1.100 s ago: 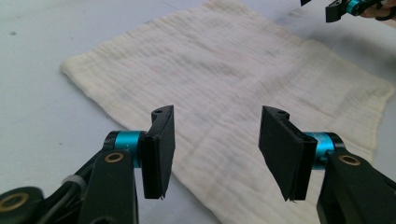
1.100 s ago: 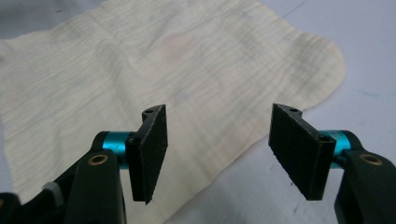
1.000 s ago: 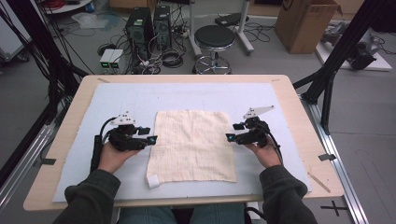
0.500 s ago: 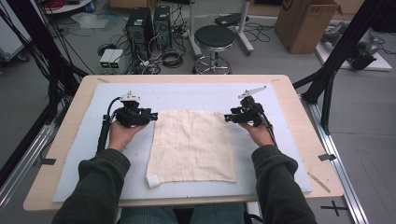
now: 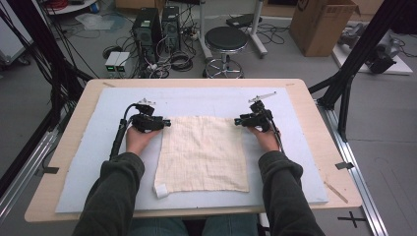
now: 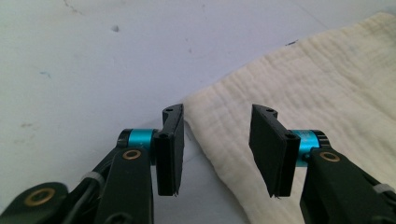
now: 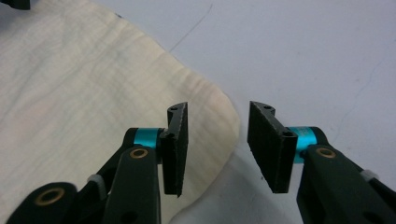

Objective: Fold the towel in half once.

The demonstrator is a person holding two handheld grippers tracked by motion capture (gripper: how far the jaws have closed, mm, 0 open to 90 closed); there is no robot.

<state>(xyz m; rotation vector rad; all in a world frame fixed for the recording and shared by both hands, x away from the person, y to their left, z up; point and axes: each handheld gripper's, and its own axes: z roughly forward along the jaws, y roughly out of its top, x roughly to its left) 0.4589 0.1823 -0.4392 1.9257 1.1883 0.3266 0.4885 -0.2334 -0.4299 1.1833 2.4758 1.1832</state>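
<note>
No writing, label or number can be read anywhere (the floor's black cross mark [image 5: 355, 218] aside).

- We see a light wooden table [image 5: 314, 105], rounded corners.
- We note a pale blue-grey mat [image 5: 98, 162] covering most of the top.
- We mark a cream cloth [image 5: 204, 155] lying flat mid-mat, small white tag [image 5: 161, 190] at its near-left corner.
</note>
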